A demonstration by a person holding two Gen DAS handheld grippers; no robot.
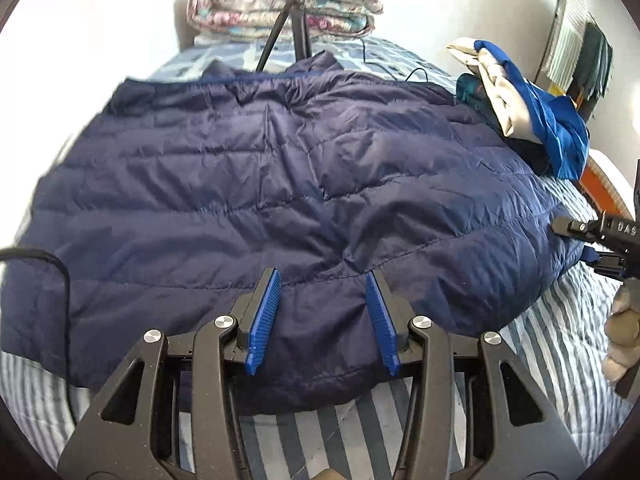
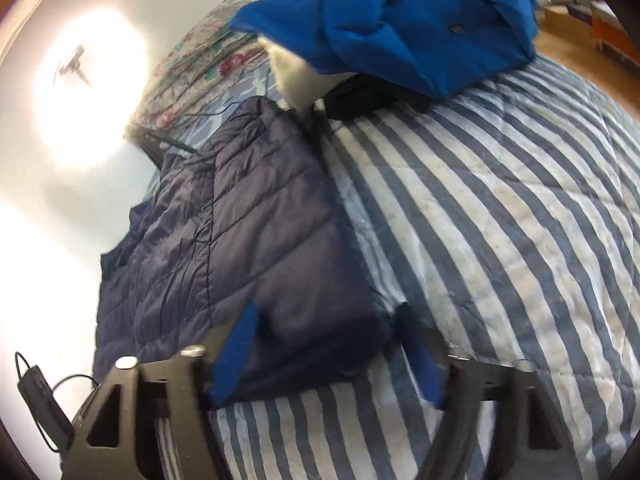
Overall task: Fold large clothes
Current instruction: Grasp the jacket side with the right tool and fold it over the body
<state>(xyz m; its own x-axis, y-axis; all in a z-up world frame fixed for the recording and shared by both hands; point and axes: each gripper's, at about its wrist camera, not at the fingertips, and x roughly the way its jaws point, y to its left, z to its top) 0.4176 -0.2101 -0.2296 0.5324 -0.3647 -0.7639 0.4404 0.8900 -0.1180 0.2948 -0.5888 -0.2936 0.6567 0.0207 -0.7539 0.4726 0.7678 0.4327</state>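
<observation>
A navy quilted puffer jacket (image 1: 260,184) lies spread flat on the striped bedspread (image 1: 560,380). My left gripper (image 1: 323,280) is open, its blue pads over the jacket's near hem with the hem between them. My right gripper (image 2: 328,316) is open, its blue pads either side of the jacket's (image 2: 256,240) near corner. The right gripper also shows in the left wrist view (image 1: 576,240) at the jacket's right edge.
A pile of blue and beige clothes (image 1: 532,108) sits at the bed's right side, also in the right wrist view (image 2: 420,20). A folded floral quilt (image 1: 284,4) and a black tripod (image 1: 296,20) stand at the bed's head. A black cable (image 1: 60,276) runs at the left.
</observation>
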